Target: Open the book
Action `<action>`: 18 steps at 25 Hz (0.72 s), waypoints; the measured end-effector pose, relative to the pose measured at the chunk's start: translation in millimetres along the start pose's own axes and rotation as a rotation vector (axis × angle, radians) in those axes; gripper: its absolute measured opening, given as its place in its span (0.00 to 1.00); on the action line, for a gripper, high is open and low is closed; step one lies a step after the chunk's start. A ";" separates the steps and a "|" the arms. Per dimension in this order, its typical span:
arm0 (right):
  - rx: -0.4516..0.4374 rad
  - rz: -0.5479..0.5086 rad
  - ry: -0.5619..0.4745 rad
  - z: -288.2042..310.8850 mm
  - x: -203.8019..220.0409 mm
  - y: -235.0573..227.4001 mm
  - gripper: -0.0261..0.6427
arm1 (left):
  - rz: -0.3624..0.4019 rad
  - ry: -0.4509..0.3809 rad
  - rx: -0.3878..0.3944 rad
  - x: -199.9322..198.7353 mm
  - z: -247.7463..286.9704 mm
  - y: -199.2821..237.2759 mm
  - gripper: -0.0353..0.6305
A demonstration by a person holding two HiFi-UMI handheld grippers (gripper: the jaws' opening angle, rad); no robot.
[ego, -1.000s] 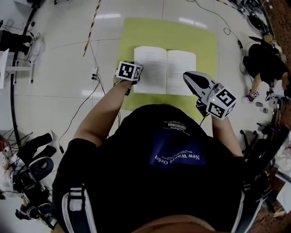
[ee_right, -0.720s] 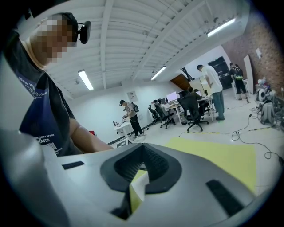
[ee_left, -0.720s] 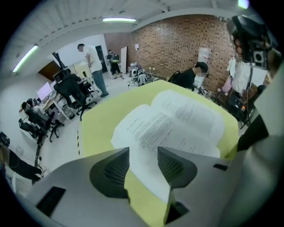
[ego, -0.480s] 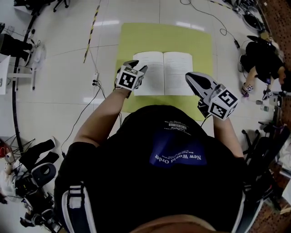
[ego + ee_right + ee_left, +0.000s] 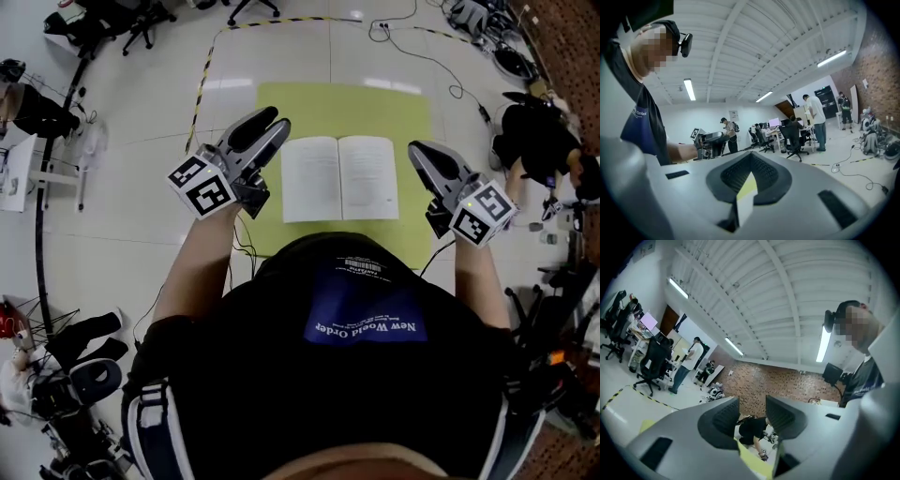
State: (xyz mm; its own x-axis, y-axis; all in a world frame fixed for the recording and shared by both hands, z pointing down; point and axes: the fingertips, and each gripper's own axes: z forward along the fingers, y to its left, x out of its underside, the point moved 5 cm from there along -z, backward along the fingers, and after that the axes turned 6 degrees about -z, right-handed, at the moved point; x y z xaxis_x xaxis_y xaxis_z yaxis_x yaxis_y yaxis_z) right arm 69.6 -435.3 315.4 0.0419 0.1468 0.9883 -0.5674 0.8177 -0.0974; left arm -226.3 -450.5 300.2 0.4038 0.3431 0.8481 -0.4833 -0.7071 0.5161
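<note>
Both grippers have come up since a second ago. The left gripper was down at the left edge of the book; it now rides high and reaches forward nearly level over the left side of the yellow-green mat, with its marker cube turned back toward the wearer. Its jaws stand apart, and only the far room shows in the gap between them. The right gripper has risen less. It hangs just right of the book, over the mat's right edge, and points forward on an outstretched forearm. Its jaws meet at the tips and clamp nothing.

The book lies open and flat, two white pages up, in the middle of the mat on the pale tiled floor, apart from both tools. Beyond the mat's upper left a yellow-and-black tape strip runs along the tiles. A person in black crouches at the right, and office chairs stand at the far upper left.
</note>
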 end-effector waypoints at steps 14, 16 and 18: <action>0.094 0.058 -0.012 -6.6 1.7 -15.4 0.02 | 0.050 -0.002 -0.042 21.1 -21.5 -17.9 0.06; 0.099 0.067 -0.008 -5.7 3.5 -15.9 0.02 | 0.080 0.014 -0.041 22.2 -20.5 -19.4 0.06; 0.101 0.067 -0.002 -5.6 4.5 -16.6 0.02 | 0.091 0.021 -0.037 23.4 -19.5 -19.8 0.06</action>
State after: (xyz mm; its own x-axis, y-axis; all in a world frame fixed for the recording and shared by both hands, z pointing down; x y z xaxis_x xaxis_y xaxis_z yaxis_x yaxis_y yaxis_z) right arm 83.8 -445.1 320.8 -0.0006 0.1977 0.9803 -0.6490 0.7457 -0.1508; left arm -222.5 -416.5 312.2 0.3407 0.2912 0.8939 -0.5457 -0.7131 0.4402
